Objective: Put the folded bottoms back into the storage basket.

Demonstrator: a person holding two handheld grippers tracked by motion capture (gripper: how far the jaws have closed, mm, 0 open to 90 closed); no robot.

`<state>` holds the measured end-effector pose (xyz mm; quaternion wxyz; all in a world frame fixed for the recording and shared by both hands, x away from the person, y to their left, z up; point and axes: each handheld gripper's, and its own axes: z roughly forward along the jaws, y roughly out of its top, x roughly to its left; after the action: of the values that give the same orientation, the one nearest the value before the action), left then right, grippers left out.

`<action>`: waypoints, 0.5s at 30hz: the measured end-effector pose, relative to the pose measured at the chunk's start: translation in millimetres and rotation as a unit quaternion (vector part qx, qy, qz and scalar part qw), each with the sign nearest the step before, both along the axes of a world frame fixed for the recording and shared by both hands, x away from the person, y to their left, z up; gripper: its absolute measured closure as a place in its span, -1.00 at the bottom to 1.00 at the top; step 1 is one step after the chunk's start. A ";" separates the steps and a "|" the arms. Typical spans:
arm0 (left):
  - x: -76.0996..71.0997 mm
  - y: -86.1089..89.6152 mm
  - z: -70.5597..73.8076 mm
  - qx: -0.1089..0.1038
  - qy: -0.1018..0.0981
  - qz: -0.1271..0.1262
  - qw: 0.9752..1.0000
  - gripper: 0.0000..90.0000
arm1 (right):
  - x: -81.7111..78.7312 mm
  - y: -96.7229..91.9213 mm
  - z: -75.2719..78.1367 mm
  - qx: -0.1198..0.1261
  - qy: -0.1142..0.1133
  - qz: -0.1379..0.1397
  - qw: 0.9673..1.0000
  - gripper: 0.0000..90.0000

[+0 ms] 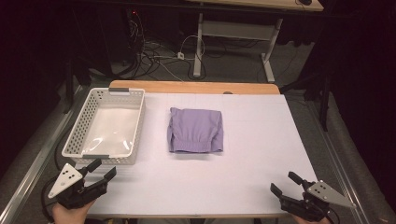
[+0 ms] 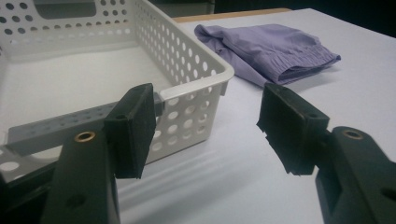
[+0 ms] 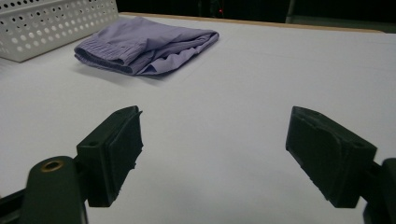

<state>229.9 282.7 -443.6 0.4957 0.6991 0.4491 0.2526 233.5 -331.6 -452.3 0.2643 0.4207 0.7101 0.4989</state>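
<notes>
A folded lilac garment (image 1: 195,130) is seen lying flat near the middle of the white table (image 1: 261,154) in the high view, just to the right of a white perforated basket (image 1: 84,122) and apart from it. The left gripper (image 1: 102,169) is held at the table's near left corner, close to the basket's near end, and the right gripper (image 1: 286,184) at the near right corner; both are well apart from the garment. Each is shown with its jaws spread and nothing between them. From the left gripper view, the basket's near corner (image 2: 219,79) is seen close behind the left pad (image 2: 133,128), with the basket's bare floor visible inside, and the garment's elastic waistband (image 2: 299,63) is made out beyond the rim. In the right gripper view the garment (image 3: 144,44) is seen from the opposite side, its gathered band turned toward the basket wall (image 3: 56,25) at the upper left, and bare tabletop is seen between the parted pads (image 3: 123,149). Cables and desk legs on the floor beyond the table are visible in the high view.
</notes>
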 end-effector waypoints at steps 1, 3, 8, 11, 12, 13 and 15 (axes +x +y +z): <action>0.0 0.0 0.0 0.000 0.000 0.000 1.000 -0.22 | 0.0 0.0 0.0 0.000 0.000 0.000 1.000 -0.57; -0.7 -1.7 1.5 -0.001 -0.003 0.002 1.000 -0.22 | 0.0 1.3 -0.2 -0.003 0.000 0.004 1.000 -0.57; -0.5 -4.0 5.4 -0.012 -0.008 0.000 1.000 -0.22 | 0.4 1.8 -0.5 0.006 0.003 0.007 1.000 -0.57; -1.5 -6.7 7.1 -0.010 -0.013 -0.003 1.000 -0.22 | 0.7 2.0 -0.7 0.009 0.004 0.006 1.000 -0.57; -1.6 -7.4 7.8 -0.010 -0.014 -0.005 1.000 -0.22 | 0.8 2.1 -0.9 0.009 0.005 0.007 1.000 -0.57; -1.6 -8.2 8.5 -0.012 -0.015 -0.006 1.000 -0.22 | 0.8 2.1 -0.9 0.009 0.006 0.006 1.000 -0.57; -1.0 -10.1 10.0 -0.013 -0.017 -0.008 1.000 -0.22 | 0.5 2.0 -0.8 0.010 0.005 0.005 1.000 -0.57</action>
<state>228.9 272.6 -433.6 0.5142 0.6922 0.4378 0.2548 234.1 -329.6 -453.2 0.2539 0.4219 0.7086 0.5055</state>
